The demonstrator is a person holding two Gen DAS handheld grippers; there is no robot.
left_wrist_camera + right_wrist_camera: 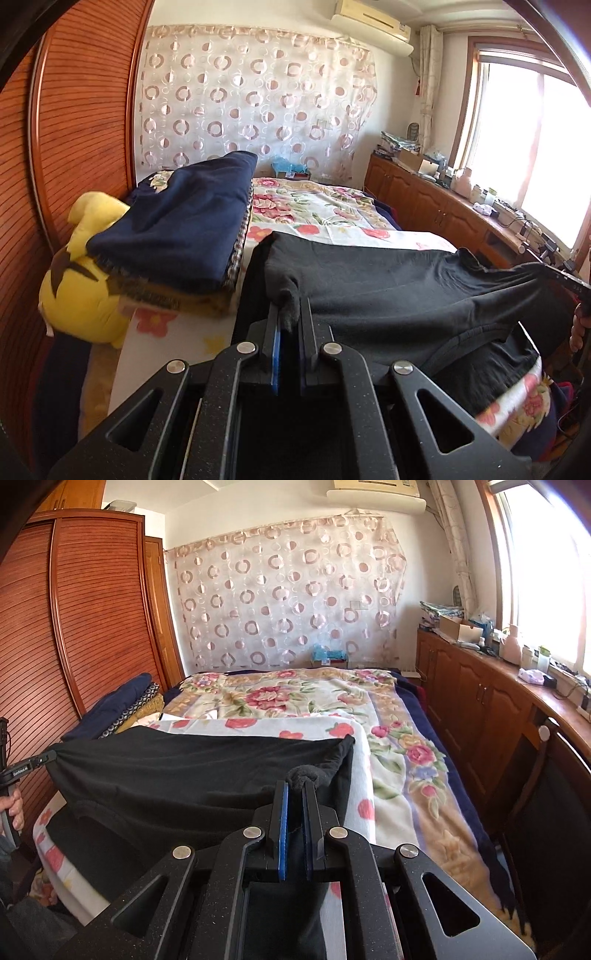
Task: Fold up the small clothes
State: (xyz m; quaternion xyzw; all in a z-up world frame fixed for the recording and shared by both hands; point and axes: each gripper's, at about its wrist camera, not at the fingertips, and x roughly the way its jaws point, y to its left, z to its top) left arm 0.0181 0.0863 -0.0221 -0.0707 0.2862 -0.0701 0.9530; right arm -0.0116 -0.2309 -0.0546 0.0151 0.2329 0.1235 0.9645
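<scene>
A black garment [406, 288] [177, 771] is stretched out between both grippers above the near end of the floral bed [295, 698]. My left gripper [290, 314] is shut on a bunched corner of the cloth. My right gripper [295, 786] is shut on the opposite corner. In the left wrist view the right gripper's tip [565, 278] shows at the far right, pinching the fabric. The left gripper's tip [35, 764] appears at the left edge of the right wrist view, with a hand [13, 808] below it. The garment's lower part hangs down over the bed's near edge.
A pile of folded dark blue blankets [177, 229] and a yellow plush toy [85, 291] lie at the bed's left side by the wooden wardrobe [74, 627]. A cluttered wooden cabinet [480, 686] runs under the window on the right. A dark chair [546, 812] stands near it.
</scene>
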